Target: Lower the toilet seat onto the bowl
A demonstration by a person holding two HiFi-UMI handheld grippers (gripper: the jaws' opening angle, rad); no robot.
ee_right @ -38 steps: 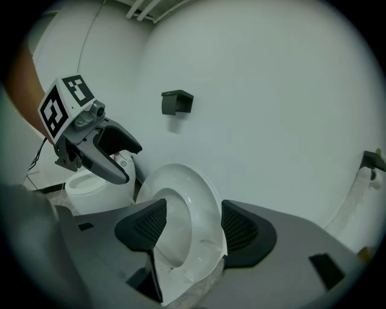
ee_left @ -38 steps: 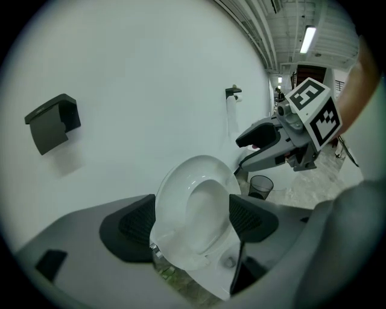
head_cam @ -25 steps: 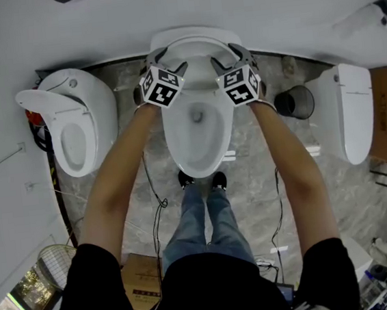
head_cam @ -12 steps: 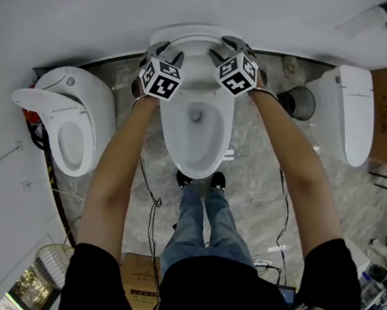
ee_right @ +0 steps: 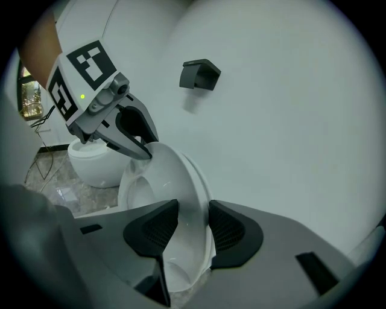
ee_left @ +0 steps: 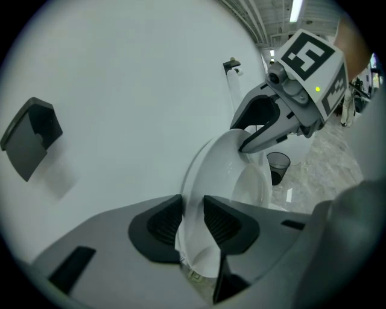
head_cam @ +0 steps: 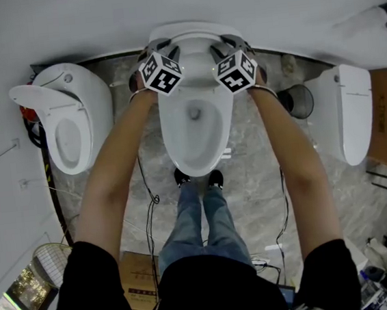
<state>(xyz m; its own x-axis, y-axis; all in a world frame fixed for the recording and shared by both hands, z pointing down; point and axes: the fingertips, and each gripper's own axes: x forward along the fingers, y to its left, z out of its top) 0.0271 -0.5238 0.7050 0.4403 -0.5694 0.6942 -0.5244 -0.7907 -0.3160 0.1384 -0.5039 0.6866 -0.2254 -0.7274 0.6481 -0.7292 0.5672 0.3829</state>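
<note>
- The seat stands raised against the wall, at 12 o'clock of the bowl.
- The left tool pinches the seat's 9 o'clock edge; its jaws have just been closing.
- The right tool pinches the 3 o'clock edge, its jaws likewise just closing.

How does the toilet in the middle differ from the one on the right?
The middle toilet is open, bowl showing; the right toilet is covered by its lid. The left gripper and right gripper grip the middle toilet's raised seat, their jaws having just been closing; nothing touches the right toilet. Both are white.
</note>
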